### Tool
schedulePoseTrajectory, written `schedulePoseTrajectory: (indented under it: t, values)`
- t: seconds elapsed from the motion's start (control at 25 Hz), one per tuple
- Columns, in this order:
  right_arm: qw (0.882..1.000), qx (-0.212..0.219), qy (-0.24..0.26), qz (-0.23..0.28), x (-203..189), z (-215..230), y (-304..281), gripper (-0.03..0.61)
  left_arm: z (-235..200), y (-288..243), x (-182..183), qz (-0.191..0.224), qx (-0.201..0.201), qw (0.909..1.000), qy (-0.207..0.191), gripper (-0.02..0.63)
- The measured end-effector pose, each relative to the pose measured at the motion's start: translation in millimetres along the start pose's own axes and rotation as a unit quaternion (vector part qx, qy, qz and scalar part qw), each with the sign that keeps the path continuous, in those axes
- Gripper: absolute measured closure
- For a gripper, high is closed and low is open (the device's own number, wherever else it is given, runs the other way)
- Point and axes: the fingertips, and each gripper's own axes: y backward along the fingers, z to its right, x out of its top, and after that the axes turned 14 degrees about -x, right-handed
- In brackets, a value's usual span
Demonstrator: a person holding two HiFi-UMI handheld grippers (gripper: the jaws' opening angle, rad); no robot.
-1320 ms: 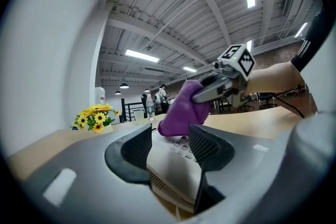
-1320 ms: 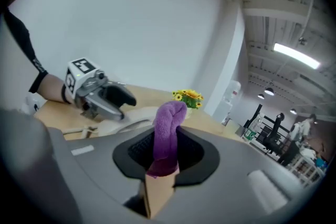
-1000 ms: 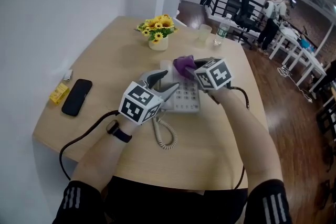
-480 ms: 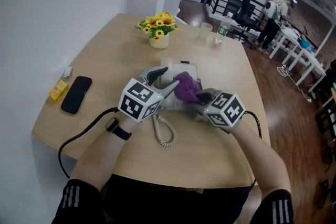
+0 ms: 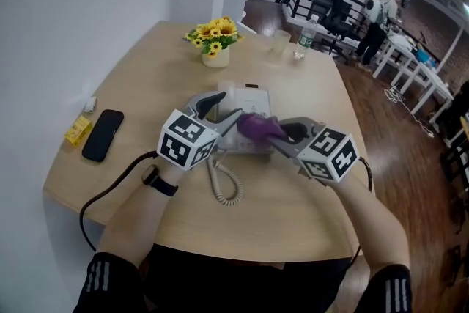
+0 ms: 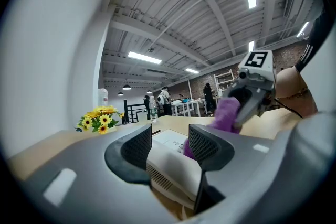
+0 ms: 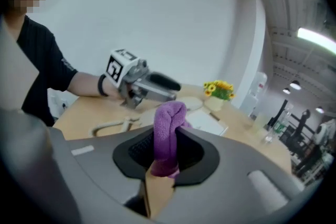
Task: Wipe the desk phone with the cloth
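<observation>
the purple cloth (image 5: 256,127) is clamped between the jaws of the right gripper (image 5: 277,137). in the right gripper view the bunched cloth (image 7: 168,119) is seen standing up out of the closed jaws, with a fold hanging below them. the left gripper (image 5: 226,108) is set over the left side of the desk phone (image 5: 243,93). its jaws are seen closed on the white handset (image 6: 176,171), which fills the gap between the two pads, so the phone is judged to be held steady by that hand.

the desk phone is placed at the middle of the wooden table (image 5: 308,194), between the two grippers. its coiled cord (image 5: 229,193) is trailed toward the person. the phone's long axis is run away from the person, toward the pot of sunflowers (image 5: 211,37). the cloth is laid on or just above the near right part of the phone; actual contact cannot be confirmed.

the coming stroke is governed by one relation: from the right gripper, the unwiped face of the phone lies ahead and slightly to the left. the cloth would therefore be best pushed forward along the long axis. the right gripper is the nearer one to the keypad, and the left is taken up with the handset. crowding between the two grippers is judged to be the main risk.
</observation>
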Motion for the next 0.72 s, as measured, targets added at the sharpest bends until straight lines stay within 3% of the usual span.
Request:
schedulePoseTrajectory:
  t: [0.16, 0.32, 0.52, 0.72]
  values:
    - [0.995, -0.088, -0.026, 0.042, 58, 67, -30, 0.501, -3, 2, -1, 0.000, 0.006, 1.0000, 0.004, 0.399]
    - [0.990, -0.128, -0.044, 0.024, 74, 100, -83, 0.501, -5, 3, -2, 0.001, 0.009, 1.0000, 0.004, 0.399]
    - [0.995, -0.072, -0.057, -0.040, 44, 71, -134, 0.502, -6, 3, -2, 0.004, 0.011, 0.9999, 0.008, 0.399]
    - [0.996, -0.035, -0.054, -0.055, 23, 41, -120, 0.502, -6, 3, 0, 0.004, 0.010, 0.9999, 0.006, 0.399]
